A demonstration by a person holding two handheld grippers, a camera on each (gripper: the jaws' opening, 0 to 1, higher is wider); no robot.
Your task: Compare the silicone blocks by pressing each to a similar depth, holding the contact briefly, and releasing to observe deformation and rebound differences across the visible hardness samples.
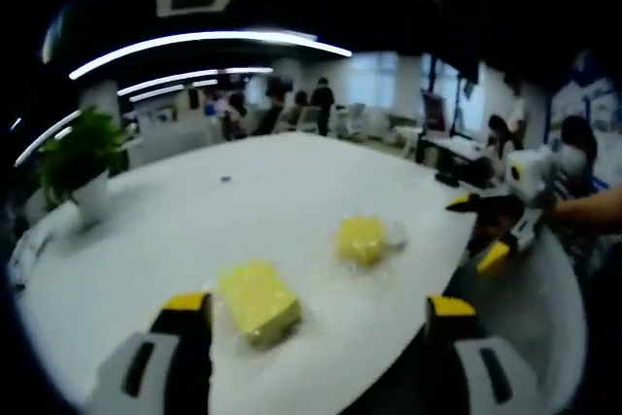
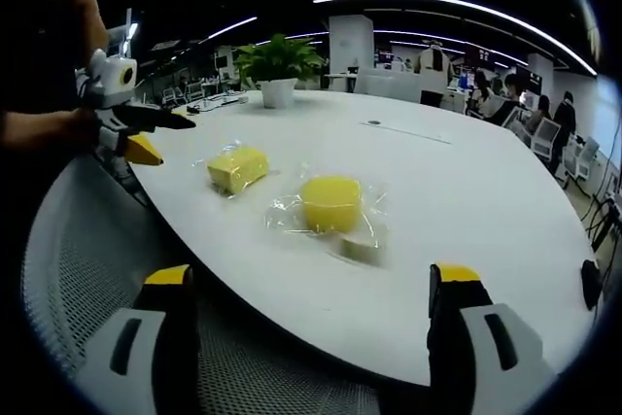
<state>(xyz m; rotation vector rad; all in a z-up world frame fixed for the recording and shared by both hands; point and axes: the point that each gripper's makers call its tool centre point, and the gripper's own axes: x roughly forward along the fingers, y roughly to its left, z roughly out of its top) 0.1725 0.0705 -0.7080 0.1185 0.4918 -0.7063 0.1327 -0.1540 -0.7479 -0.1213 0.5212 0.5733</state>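
Note:
Two yellow silicone blocks in clear wrap lie on the white table (image 1: 243,191). The rectangular block (image 1: 258,298) (image 2: 238,168) sits just ahead of my left gripper (image 1: 319,310), close to its left jaw. The rounder block (image 1: 362,238) (image 2: 330,202) lies in front of my right gripper (image 2: 313,287), and a small pale piece (image 2: 362,248) rests beside it. Both grippers stand open, off the blocks, with nothing between their jaws. A hand holds the right gripper (image 1: 483,230) at the table's right edge. The left gripper (image 2: 158,135) shows at the far left edge of the table (image 2: 457,191).
A potted plant (image 1: 83,157) (image 2: 277,60) stands on the table's far side. A grey mesh chair (image 2: 87,269) is below the near table edge. Several people sit at desks in the background office (image 1: 292,109). A small dark dot (image 2: 374,123) marks the tabletop.

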